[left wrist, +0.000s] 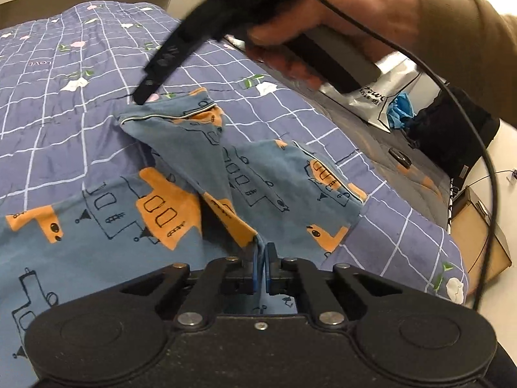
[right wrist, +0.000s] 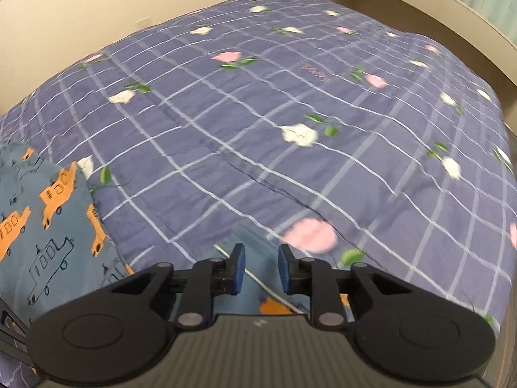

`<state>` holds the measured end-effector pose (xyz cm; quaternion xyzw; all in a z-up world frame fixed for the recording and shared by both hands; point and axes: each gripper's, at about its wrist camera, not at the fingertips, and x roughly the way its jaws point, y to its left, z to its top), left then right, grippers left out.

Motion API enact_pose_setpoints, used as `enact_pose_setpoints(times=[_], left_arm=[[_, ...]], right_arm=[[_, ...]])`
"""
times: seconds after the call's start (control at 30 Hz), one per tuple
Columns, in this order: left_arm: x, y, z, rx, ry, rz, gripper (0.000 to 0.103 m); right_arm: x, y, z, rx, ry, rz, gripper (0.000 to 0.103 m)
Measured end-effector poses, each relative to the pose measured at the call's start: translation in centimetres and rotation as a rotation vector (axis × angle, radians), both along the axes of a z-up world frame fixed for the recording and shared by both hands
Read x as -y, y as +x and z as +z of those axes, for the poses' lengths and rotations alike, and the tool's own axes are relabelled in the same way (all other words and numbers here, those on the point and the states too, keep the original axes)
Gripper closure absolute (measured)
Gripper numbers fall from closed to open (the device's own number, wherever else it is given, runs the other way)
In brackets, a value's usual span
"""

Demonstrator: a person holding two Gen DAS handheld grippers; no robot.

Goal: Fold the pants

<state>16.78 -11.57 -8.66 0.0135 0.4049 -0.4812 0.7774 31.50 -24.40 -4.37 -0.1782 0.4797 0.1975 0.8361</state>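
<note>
Blue pants (left wrist: 194, 161) printed with orange cars lie rumpled on the purple checked quilt (left wrist: 64, 113). My left gripper (left wrist: 261, 258) is shut on a fold of the pants and lifts it off the bed. My right gripper shows in the left wrist view (left wrist: 142, 98), its tip at the white-piped hem of one pant leg. In the right wrist view the right gripper (right wrist: 261, 270) is open, with the pants' hem and white piping (right wrist: 258, 281) lying between and under its fingers. More of the pants (right wrist: 42, 213) lies at the left.
The quilt (right wrist: 290, 129) covers the whole bed, with a wooden headboard (right wrist: 420, 3) behind. Beside the bed's right edge are a silver plastic bag (left wrist: 384, 97), a black bag (left wrist: 452, 129) and a wooden box (left wrist: 478, 232). A black cable (left wrist: 484, 161) hangs from the right gripper.
</note>
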Motion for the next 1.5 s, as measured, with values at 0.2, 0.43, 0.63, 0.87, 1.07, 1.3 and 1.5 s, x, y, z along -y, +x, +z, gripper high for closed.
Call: enact_pose_setpoints(times=[0.2,0.43,0.63,0.87,1.07,1.3,1.5], left_arm=[[0.0,-0.1,-0.1,0.011,0.007,-0.013,0.099],[0.0,0.4,-1.2,-0.028,-0.002,-0.01,0.099],[0.0,0.9,-1.8,-0.059,-0.009,0.0,0.098],[0.4,0.6,-1.4,-0.041,0.012,-0.001,0.098],[0.7,0.3,-1.3,-0.033,0.028,0.004,0.098],[0.8,0.4,-1.5,-0.036,0.011,-0.001,0.093],[0.8,0.7,-2.3,-0.056,0.002,-0.001,0.092]], right_arm=[[-3.3,1.7,-1.1,-0.054,-0.237,0.354,0.083],[-5.0,4.3,-1.9,-0.204,-0.354,0.591,0.082],[-6.4,4.7,-3.5,-0.3,-0.395,0.693,0.103],[-4.2,3.7,0.3,-0.225,-0.284,0.652,0.103],[-2.9,2.3,1.8,-0.145,-0.326,0.648,0.087],[-4.5,3.2,-1.6,-0.215,-0.324,0.692,0.075],[-5.2,4.9,-4.3,-0.277,-0.35,0.709,0.073]])
